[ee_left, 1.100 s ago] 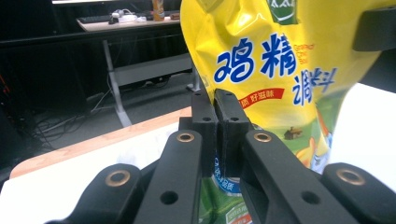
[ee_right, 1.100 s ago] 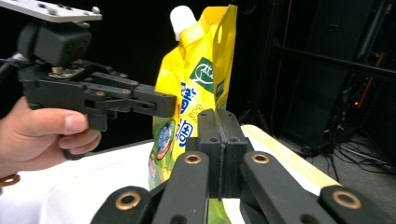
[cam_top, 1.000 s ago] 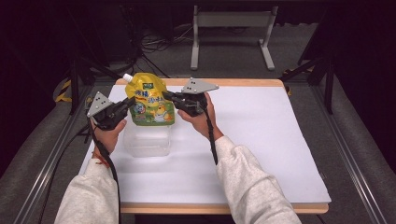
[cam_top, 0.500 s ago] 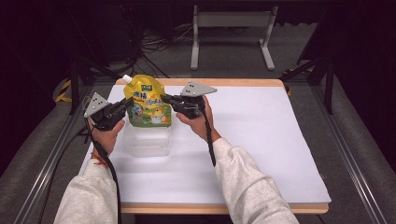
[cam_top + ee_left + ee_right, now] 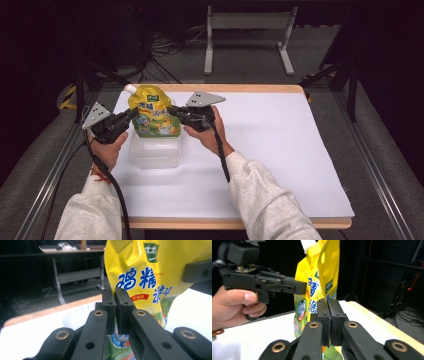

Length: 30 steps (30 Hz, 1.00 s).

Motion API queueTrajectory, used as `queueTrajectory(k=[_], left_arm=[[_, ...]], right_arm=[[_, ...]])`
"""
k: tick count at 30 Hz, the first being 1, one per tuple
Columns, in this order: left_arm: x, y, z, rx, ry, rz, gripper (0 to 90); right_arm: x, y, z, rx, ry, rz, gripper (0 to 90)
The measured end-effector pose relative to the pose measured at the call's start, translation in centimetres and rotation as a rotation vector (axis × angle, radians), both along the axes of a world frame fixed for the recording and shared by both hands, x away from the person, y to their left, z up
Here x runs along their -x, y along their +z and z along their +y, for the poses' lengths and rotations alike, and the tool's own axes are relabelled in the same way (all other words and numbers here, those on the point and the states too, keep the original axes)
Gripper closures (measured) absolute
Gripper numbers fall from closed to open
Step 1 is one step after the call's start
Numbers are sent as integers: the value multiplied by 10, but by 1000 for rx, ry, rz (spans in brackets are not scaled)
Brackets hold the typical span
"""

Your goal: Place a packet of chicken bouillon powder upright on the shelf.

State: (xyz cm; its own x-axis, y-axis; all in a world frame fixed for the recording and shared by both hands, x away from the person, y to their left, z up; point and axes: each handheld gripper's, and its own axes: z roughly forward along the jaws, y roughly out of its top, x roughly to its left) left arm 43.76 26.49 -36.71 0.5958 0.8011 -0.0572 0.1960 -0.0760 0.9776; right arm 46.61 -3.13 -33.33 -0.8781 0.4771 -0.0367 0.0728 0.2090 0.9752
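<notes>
Left gripper [image 5: 131, 116]: jaws closed on the left edge of the yellow pouch [image 5: 152, 114]. The pouch hangs upright over the clear container [image 5: 155, 152]. Soft, flexible film — likely slippery and prone to sag; grip the sealed side seams. Right gripper [image 5: 172, 111]: jaws clamped on the right edge.

room dark | grey floor [image 5: 250, 60] | white metal stand [image 5: 248, 30] | cables [image 5: 170, 45] behind table

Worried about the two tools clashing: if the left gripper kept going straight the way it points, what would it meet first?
The left gripper already pinches the yellow pouch; past it, likely the right gripper on the opposite edge, though depth is uncertain.
</notes>
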Motion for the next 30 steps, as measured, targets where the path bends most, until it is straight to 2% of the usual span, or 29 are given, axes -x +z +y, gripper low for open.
queueTrajectory(k=[2,3,6,7,8,9,11,12,14,17,19,21,25,28,30], left_arm=[[-3,-4,1,-5,-3,31,852],[-4,-5,0,-6,-4,40,852],[-3,-6,-2,-21,-4,46,855],[-3,-7,-4,-47,-3,40,855],[-4,-9,-7,-111,6,46,859],[-3,-10,-8,-129,9,47,860],[-3,-13,-6,-97,5,52,859],[-2,-13,-5,-96,7,53,859],[-2,-14,-6,-117,12,62,862],[-4,-17,-4,-121,7,83,861],[-4,-18,-4,-124,9,83,861],[-4,-21,-4,-147,12,92,861],[-5,-26,-2,-142,10,117,861],[-5,-26,-4,-162,19,126,864],[-6,-27,-4,-160,21,130,868]], right_arm=[[-3,-4,1,36,-2,35,890],[-6,-8,3,56,6,65,859],[-6,-17,3,78,-16,70,887],[-6,-17,3,78,-16,70,887],[-7,-19,1,76,-21,74,891],[-8,-19,-1,71,-26,84,898],[-9,-20,-3,75,-20,86,900],[-9,-20,-2,75,-21,86,900],[-7,-20,1,88,-19,80,900],[-6,-22,4,102,-19,81,900],[-6,-23,5,104,-20,82,900],[-5,-25,6,116,-25,86,900],[-3,-28,9,131,-32,89,900],[-2,-29,12,138,-28,90,900],[-2,-30,13,147,-27,90,900]])
